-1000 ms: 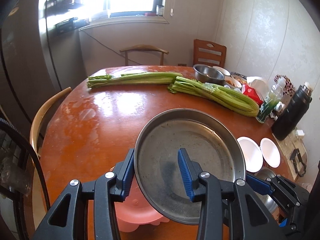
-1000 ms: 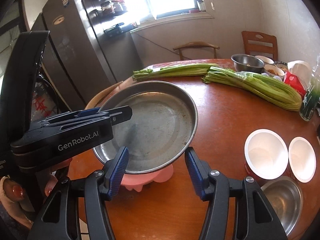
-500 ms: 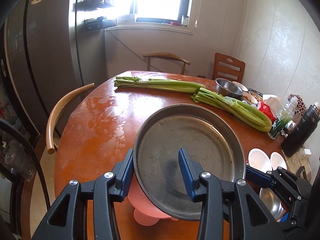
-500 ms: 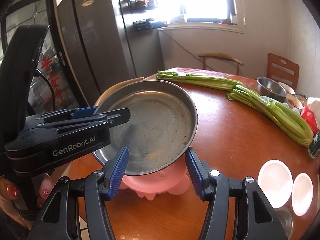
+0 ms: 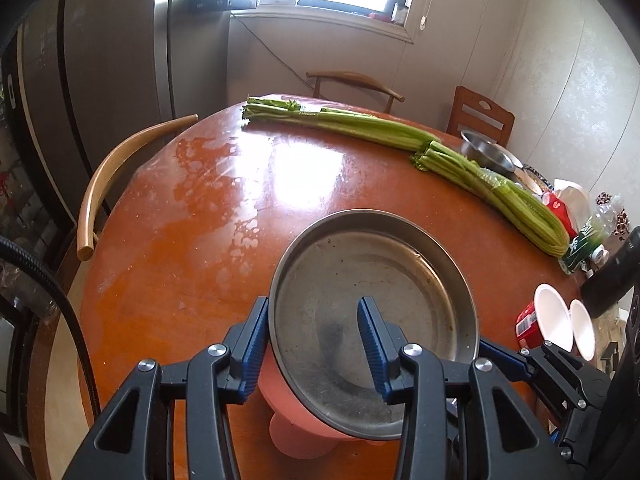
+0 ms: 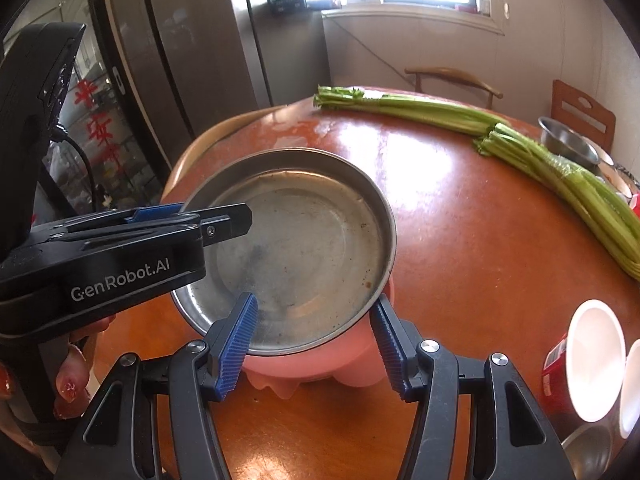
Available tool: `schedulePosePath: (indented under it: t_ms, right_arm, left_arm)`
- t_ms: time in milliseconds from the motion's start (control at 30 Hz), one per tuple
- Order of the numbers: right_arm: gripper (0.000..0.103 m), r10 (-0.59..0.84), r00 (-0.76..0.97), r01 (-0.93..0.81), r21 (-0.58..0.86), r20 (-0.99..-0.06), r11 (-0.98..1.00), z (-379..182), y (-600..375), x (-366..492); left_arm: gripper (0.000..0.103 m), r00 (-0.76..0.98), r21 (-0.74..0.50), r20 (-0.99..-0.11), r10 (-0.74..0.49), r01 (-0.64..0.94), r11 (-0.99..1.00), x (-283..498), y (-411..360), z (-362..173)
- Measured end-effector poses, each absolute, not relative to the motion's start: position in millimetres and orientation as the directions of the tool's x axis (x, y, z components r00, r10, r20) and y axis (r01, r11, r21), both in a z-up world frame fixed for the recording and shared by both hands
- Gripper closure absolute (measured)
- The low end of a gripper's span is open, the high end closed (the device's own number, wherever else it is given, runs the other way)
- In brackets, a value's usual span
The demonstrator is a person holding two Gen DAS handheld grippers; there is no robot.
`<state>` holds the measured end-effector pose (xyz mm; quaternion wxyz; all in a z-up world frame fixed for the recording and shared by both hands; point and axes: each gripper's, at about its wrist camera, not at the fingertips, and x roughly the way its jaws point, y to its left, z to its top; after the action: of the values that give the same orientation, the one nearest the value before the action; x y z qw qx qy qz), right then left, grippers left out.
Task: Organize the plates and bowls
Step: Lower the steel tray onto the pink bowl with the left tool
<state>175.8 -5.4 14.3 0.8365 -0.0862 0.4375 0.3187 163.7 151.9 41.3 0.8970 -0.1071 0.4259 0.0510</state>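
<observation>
Item in handling: a wide, shallow, round stainless-steel plate (image 5: 374,320), dull and lightly speckled inside, sitting tilted on top of a pink plastic bowl with a lobed foot (image 6: 320,364), both at the near edge of a round, glossy red-brown wooden table (image 5: 248,208). The left gripper (image 5: 316,344) is pinching the near-left rim of the steel plate, one blue ribbed pad outside the wall and one inside on the plate floor, jaws drawn close together. The right gripper (image 6: 316,344) is standing half spread around the near side of the stack, its left pad lying against the plate's near rim and its right pad beside the pink bowl; whether it is truly pressing on either cannot be told. Judged stage: the plate-on-bowl pairing is being set down or steadied, so one stack is forming but is not yet released. Remaining loose, well apart on the right: two round white bowls (image 6: 596,360) side by side next to a red packet (image 5: 528,320), a small steel bowl (image 6: 588,452) at the near right edge, and a deeper steel bowl (image 5: 486,156) at the far right near a wooden chair (image 5: 480,116). Also lying across the far table: two long bundles of green celery (image 5: 400,136), not part of the sorting. Most of the gathering appears to be still ahead
</observation>
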Motion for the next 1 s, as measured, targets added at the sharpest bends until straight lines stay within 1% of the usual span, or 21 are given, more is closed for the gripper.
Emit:
schedulePosePath:
  t_ms: [367,600,833,1000]
  right_arm:
    - [0.043,0.42,0.426,-0.61,0.089,-0.802,0.788,-7,2,178]
    - [0.043,0.417,0.418,-0.607,0.093,-0.807,0.789,-11,2,179]
    - [0.043,0.403,0.444,-0.615,0.056,-0.8,0.787,-10,5,176]
    - [0.043,0.395,0.424,-0.626,0.051,-0.815,0.778,-19,9,178]
  left_arm:
    - [0.059,0.602,-0.154,-0.798,0.0,-0.203,0.967,171,153,13]
    - [0.059,0.603,-0.14,-0.798,0.007,-0.196,0.971,171,149,9]
    - [0.059,0.6,-0.141,-0.8,0.001,-0.191,0.971,166,148,6]
    - [0.059,0.592,-0.139,-0.806,0.01,-0.205,0.969,163,152,1]
